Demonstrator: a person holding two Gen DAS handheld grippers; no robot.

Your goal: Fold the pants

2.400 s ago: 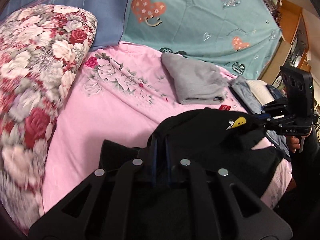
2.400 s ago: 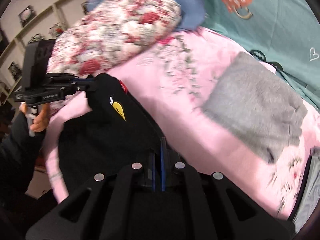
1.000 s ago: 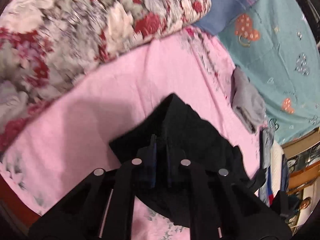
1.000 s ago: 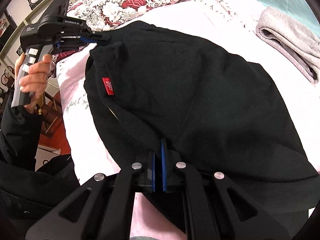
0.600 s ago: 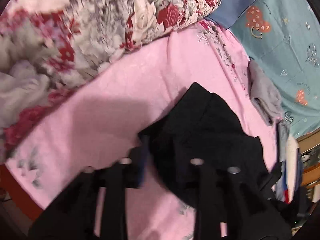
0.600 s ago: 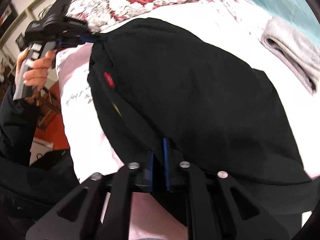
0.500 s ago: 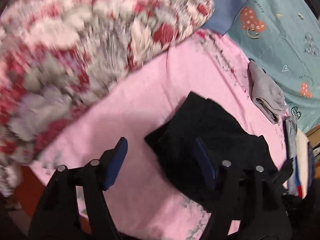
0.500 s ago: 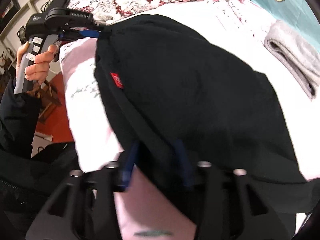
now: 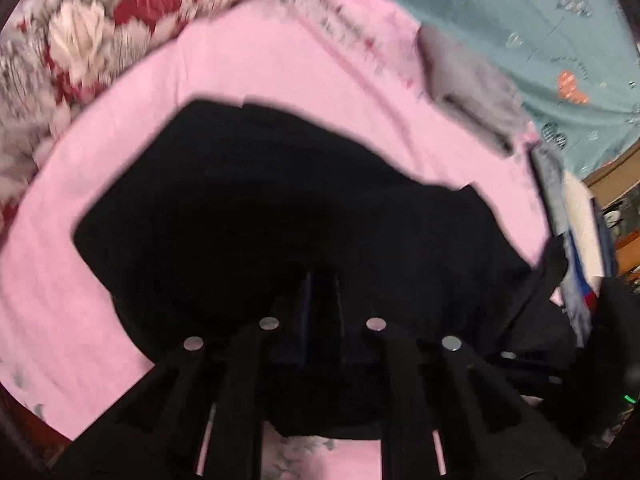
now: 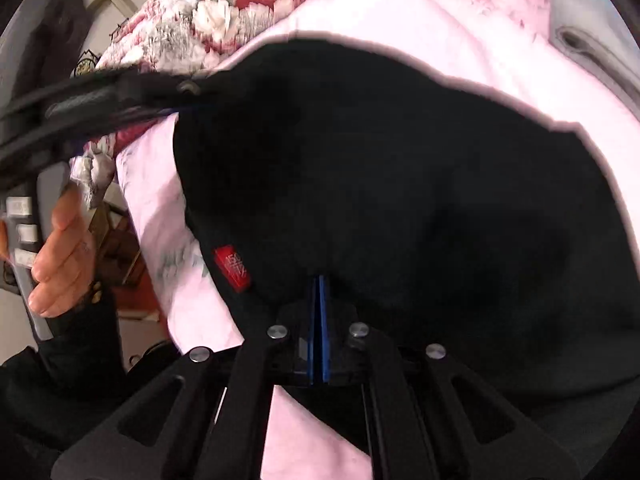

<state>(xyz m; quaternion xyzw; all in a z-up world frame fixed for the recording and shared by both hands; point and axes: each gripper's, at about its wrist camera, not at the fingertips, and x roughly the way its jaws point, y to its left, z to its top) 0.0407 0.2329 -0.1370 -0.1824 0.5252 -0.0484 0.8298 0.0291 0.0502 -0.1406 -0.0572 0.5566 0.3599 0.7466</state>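
The black pants (image 9: 280, 208) lie spread on the pink bedsheet (image 9: 248, 52). They also fill the right wrist view (image 10: 400, 168), with a red size tag (image 10: 232, 268) near their edge. My left gripper (image 9: 322, 284) is shut on the pants fabric at their near edge. My right gripper (image 10: 319, 284) is shut on the pants edge next to the red tag. The left gripper also shows in the right wrist view (image 10: 188, 90), touching the far corner of the pants.
A floral quilt (image 9: 80, 32) lies at the left. A folded grey garment (image 9: 468, 80) sits on the sheet beyond the pants. A teal sheet with hearts (image 9: 540, 20) is at the back right. More folded clothes (image 9: 576, 216) are stacked at the right.
Both grippers opened about half a second ago and have shut again on the pants' edge. The left gripper has moved closer over the pants.
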